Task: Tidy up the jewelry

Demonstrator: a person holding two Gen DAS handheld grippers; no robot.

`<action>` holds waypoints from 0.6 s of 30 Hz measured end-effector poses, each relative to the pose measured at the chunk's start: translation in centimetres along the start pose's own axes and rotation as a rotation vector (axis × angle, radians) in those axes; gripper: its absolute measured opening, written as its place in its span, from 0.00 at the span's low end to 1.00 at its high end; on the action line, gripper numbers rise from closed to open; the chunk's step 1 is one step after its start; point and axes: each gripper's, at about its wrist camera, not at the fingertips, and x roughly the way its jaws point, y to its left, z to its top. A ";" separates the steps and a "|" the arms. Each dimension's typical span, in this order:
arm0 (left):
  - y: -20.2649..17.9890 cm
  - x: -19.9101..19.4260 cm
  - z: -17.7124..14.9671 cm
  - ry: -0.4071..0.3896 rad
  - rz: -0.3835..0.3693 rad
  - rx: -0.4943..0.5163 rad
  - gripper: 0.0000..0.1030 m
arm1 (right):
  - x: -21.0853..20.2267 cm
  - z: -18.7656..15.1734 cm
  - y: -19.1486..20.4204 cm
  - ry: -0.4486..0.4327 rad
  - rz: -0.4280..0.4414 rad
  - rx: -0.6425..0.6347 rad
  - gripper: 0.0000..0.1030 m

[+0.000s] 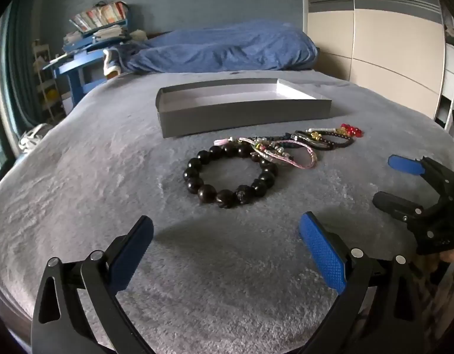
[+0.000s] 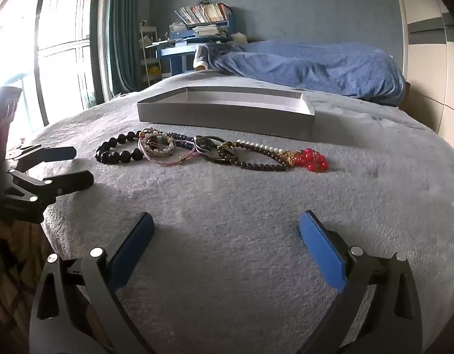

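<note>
A black bead bracelet lies on the grey blanket, just ahead of my open, empty left gripper. Behind it lies a tangle of pink cord bracelets and dark bead strands ending in red beads. A shallow grey box stands open behind them. In the right wrist view the same row shows: the black bracelet, a pearl and cord bundle, a brown bead strand, the red beads, the box. My right gripper is open and empty, short of the row.
A blue duvet lies heaped at the bed's far end. A blue desk with books stands beyond it. A window is at the left, a wardrobe at the right. Each gripper shows at the other view's edge.
</note>
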 end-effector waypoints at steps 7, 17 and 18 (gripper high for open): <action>0.2 0.6 0.0 0.001 -0.028 -0.020 0.95 | 0.0 0.0 0.0 -0.001 0.000 0.000 0.95; -0.3 -0.3 0.1 -0.065 -0.030 -0.015 0.95 | 0.1 0.0 0.0 0.002 0.002 0.002 0.95; -0.3 -0.3 0.2 -0.066 -0.027 -0.015 0.95 | 0.1 0.0 0.0 0.002 0.001 0.002 0.95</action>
